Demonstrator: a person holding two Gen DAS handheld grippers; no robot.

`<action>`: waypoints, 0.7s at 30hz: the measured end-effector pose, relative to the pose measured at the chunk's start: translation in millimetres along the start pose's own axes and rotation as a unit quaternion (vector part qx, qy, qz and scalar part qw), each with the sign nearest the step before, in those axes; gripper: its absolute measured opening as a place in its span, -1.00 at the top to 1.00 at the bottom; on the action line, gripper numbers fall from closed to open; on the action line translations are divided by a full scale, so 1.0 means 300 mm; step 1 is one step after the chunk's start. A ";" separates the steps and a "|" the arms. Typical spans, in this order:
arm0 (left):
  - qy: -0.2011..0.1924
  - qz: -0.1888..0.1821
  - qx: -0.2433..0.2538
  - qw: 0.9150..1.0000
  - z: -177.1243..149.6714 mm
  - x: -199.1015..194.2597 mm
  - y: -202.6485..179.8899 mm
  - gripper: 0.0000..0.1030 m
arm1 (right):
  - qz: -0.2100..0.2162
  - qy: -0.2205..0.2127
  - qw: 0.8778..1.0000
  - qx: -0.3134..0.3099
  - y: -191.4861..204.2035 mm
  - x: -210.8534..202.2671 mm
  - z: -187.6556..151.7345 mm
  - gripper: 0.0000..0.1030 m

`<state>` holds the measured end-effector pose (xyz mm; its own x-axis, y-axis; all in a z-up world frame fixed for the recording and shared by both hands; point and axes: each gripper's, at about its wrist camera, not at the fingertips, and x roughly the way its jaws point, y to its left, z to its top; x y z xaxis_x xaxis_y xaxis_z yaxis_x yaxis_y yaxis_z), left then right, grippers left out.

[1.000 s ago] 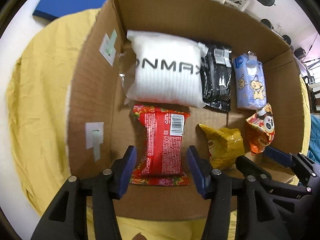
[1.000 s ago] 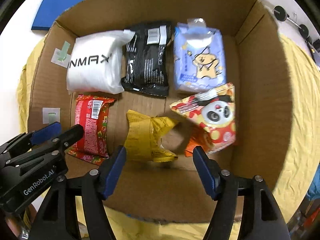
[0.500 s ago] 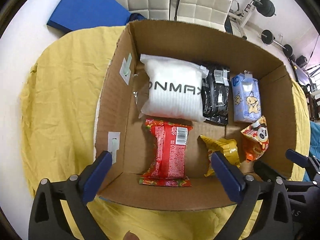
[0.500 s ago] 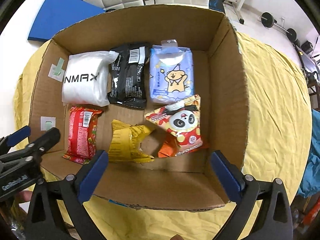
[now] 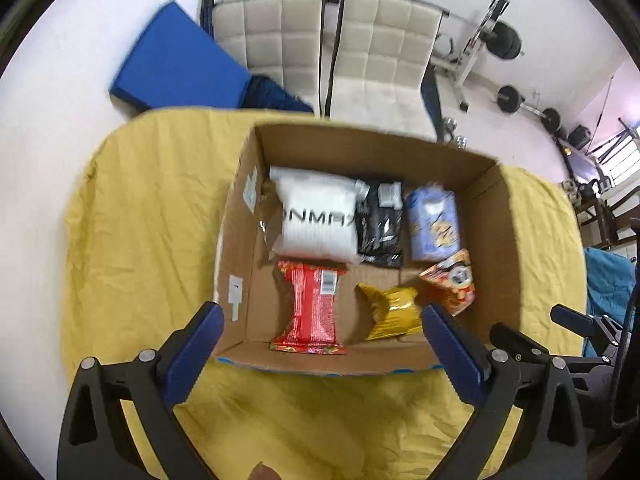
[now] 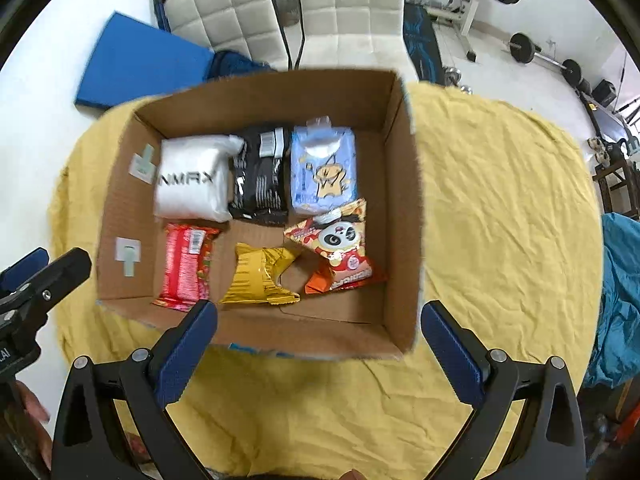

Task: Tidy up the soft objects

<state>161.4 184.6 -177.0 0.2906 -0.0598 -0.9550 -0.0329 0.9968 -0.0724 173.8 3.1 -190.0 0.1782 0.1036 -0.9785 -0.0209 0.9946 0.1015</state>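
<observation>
An open cardboard box (image 5: 496,240) (image 6: 400,200) stands on a yellow cloth. Inside lie a white pack (image 5: 318,216) (image 6: 190,182), a black pack (image 5: 380,226) (image 6: 260,178), a light blue pack (image 5: 432,222) (image 6: 324,170), a red snack pack (image 5: 312,306) (image 6: 184,266), a yellow bag (image 5: 390,312) (image 6: 258,274) and a panda-print bag (image 5: 452,282) (image 6: 340,248). My left gripper (image 5: 320,352) is open and empty, above the box's near wall. My right gripper (image 6: 320,344) is open and empty, also above the near wall.
The yellow cloth (image 5: 140,240) (image 6: 500,220) covers a round table. Two white chairs (image 5: 340,48) (image 6: 288,12), a blue mat (image 5: 176,72) (image 6: 136,64) and weights (image 5: 508,96) are on the floor behind. A blue cloth (image 6: 620,300) lies at right.
Both grippers have opened wide and pulled back up out of the box. The red pack and the yellow bag lie free on the box floor.
</observation>
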 end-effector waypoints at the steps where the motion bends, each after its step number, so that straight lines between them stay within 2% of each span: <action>1: -0.011 0.000 0.001 1.000 -0.004 -0.035 -0.007 -0.98 | 0.001 -0.009 1.000 0.001 -0.005 -0.045 -0.009 -1.00; 4: -0.038 0.003 0.009 0.999 -0.015 -0.139 -0.028 -0.99 | 0.009 -0.031 0.999 0.004 -0.014 -0.147 -0.030 -1.00; 9: -0.081 -0.012 0.005 0.997 -0.052 -0.319 -0.056 -0.99 | 0.010 -0.081 0.997 -0.006 -0.004 -0.345 -0.081 -1.00; 14: -0.112 -0.015 0.003 0.994 -0.084 -0.439 -0.073 -0.99 | 0.001 -0.118 0.993 -0.005 0.004 -0.503 -0.146 -1.00; 21: -0.137 -0.010 -0.006 0.991 -0.137 -0.561 -0.086 -0.99 | -0.002 -0.150 0.989 -0.011 0.003 -0.654 -0.206 -1.00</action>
<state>74.2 166.9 -26.2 0.5397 -0.0620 -0.8396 -0.0353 0.9947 -0.0961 77.9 -16.4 -9.1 0.4617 0.0981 -0.8816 -0.0401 0.9952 0.0897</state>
